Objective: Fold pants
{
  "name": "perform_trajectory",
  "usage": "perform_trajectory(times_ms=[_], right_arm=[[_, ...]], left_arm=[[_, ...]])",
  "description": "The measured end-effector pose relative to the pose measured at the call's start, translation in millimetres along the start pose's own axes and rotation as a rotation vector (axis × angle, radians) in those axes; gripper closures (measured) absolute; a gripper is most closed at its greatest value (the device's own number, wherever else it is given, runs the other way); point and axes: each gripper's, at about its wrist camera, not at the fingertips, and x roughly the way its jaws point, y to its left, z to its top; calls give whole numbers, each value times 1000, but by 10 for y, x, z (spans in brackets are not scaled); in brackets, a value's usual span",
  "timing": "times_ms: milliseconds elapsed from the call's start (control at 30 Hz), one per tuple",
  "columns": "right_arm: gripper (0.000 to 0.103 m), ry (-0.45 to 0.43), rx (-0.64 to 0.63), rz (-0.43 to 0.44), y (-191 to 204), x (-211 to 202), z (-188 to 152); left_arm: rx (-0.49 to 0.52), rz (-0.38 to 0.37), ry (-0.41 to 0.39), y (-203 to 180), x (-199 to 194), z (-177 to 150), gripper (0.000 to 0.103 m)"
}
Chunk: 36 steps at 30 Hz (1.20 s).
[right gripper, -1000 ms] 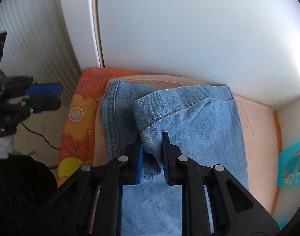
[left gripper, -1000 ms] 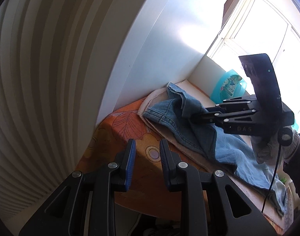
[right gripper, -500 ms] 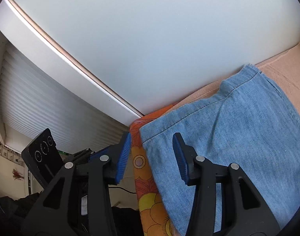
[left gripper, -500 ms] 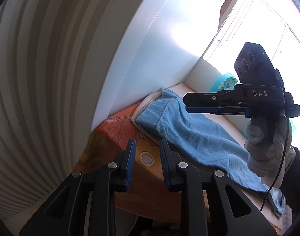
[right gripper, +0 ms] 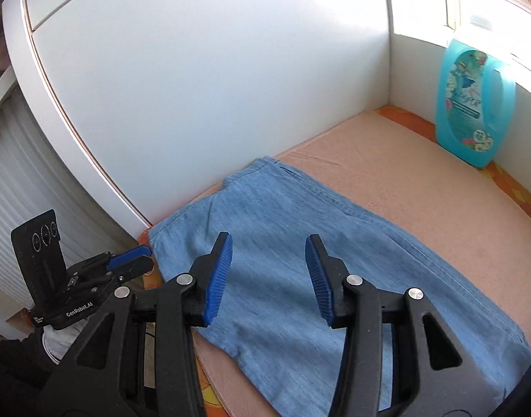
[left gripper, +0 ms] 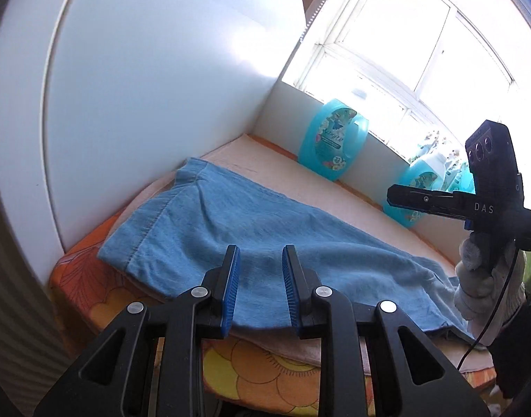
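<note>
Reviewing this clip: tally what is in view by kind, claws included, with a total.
Pants: 1
Peach towel: 1
Orange flowered cover: 1
Turquoise detergent bottles: at least 2; glare hides any further ones
Claws, left claw and right claw: 2
Total: 7

The pants [right gripper: 300,253] lie flat on a towel [right gripper: 421,187], which covers a patterned cloth [left gripper: 251,365]. A wall panel [right gripper: 213,69] stands behind them at twelve o'clock. At two o'clock a bottle [right gripper: 474,104] stands on the far corner, against the sill. A second bottle [left gripper: 418,187] stands just beside it.
</note>
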Motion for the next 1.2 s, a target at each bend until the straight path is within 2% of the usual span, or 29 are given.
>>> perform_trajectory(times_ms=[300,367,400,433,533,667,733,900,1033,1200], right_arm=[[57,-80,257,-279,-1247,-1103,-903],[57,-97,323,-351,-1557,-1378,-1103],[57,-101,348,-391,-1707,-1516,-1187],[57,-105,367,-442,-1860,-1659,-1282],[56,-81,428,-541,-2355,-2019,-1540],[45,-29,472,-638,-2969,-2336,-1802],[42,-7,512,-633,-3271,-2416,-1910],[41,55,603,-519,-3832,-2330,-2108],[41,109,603,-471,-4078,-2129,-2167],[41,139,616,-356,-4222,-1969,-2246]], left_arm=[[191,-210,146,-971,537,-33,80],[225,-267,179,-1212,652,-64,75],[239,-296,193,-1330,696,-90,69],[253,-322,209,-1450,739,-124,68],[310,-385,250,-1810,795,-274,68],[365,-442,318,-2197,901,-500,68],[400,-444,349,-2346,952,-626,68],[477,-425,430,-2599,1111,-892,68],[524,-391,493,-2676,1235,-1046,68],[531,-376,515,-2675,1259,-1058,68]])
